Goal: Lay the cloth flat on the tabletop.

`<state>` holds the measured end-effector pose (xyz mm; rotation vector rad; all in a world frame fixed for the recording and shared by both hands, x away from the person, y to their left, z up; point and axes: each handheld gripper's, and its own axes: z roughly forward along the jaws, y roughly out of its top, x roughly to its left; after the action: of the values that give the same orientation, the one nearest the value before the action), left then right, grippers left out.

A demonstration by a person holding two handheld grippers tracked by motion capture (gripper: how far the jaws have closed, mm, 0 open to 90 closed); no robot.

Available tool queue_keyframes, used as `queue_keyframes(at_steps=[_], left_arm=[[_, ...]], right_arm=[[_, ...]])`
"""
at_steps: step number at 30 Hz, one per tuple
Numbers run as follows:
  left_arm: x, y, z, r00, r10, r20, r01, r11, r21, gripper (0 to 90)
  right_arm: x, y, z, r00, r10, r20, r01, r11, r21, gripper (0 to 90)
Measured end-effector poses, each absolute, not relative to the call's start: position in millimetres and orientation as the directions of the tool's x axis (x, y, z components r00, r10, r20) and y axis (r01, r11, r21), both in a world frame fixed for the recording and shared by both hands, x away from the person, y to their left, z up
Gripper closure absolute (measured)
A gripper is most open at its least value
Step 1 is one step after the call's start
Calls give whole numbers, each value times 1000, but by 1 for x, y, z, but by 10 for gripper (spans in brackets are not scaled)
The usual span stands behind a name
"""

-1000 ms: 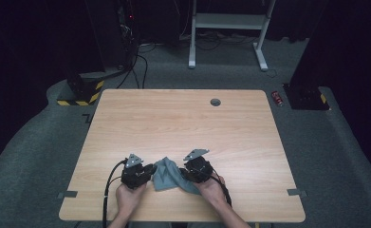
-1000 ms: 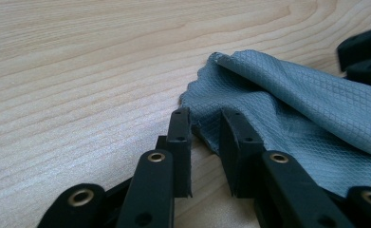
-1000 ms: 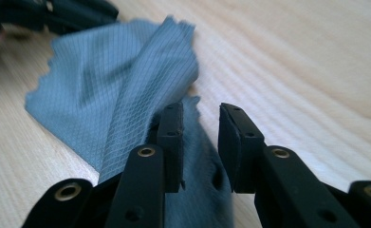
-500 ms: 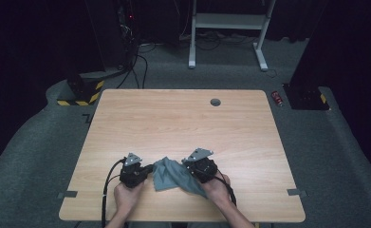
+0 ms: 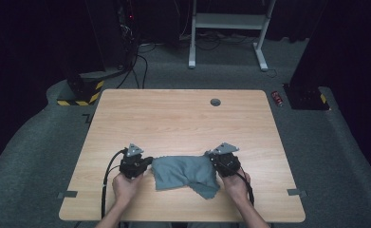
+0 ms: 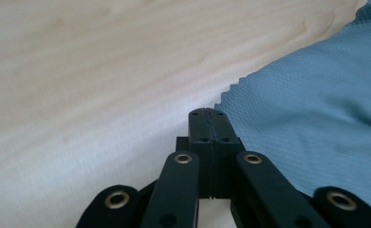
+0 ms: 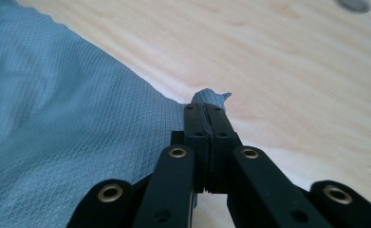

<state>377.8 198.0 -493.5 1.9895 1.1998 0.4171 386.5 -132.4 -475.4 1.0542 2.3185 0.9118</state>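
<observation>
A grey-blue cloth (image 5: 183,171) lies spread on the wooden table (image 5: 173,118) near its front edge, stretched between my two grippers. My left gripper (image 5: 148,162) is shut on the cloth's left edge. In the left gripper view its jaws (image 6: 207,114) are pressed together where the cloth (image 6: 316,95) meets them. My right gripper (image 5: 211,157) is shut on the cloth's upper right corner. In the right gripper view a small tip of the cloth (image 7: 55,118) pokes out past the closed jaws (image 7: 204,109). A loose flap hangs down at the lower right.
A round grommet (image 5: 215,101) sits in the table's far side. On the floor beyond are a red can (image 5: 278,98), a yellow-and-black striped base (image 5: 81,92), cables and a white desk frame (image 5: 226,21). The table's far half is bare wood.
Both hands have moved apart, the right one farther. The cloth, bunched between the grippers before, is now pulled out wider and flatter.
</observation>
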Motion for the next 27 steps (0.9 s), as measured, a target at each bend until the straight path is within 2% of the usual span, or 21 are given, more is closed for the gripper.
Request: queue_keyframes(at_steps=[8, 12, 16, 19, 20, 25, 27], left_arm=[[414, 190, -475, 485, 873, -52, 591, -283, 755, 900], [438, 184, -485, 443, 895, -40, 639, -284, 715, 899], [451, 177, -499, 417, 908, -34, 675, -284, 682, 893], [453, 176, -504, 413, 910, -26, 690, -294, 661, 801], [451, 176, -505, 418, 908, -28, 688, -297, 662, 738], [435, 181, -491, 449, 891, -71, 664, -279, 693, 617], [414, 183, -484, 485, 868, -105, 652, -279, 705, 583]], right_arm=[[414, -132, -465, -576, 808, -126, 497, 468, 731, 890], [436, -133, -473, -534, 837, -119, 544, 448, 709, 889], [450, -128, -487, -527, 835, -159, 577, 488, 655, 883], [455, -127, -493, -515, 843, -154, 595, 481, 644, 843], [457, -129, -496, -511, 849, -137, 613, 471, 634, 772], [446, -139, -489, -499, 863, -78, 612, 415, 673, 756], [428, -148, -484, -514, 857, -25, 608, 385, 695, 756]])
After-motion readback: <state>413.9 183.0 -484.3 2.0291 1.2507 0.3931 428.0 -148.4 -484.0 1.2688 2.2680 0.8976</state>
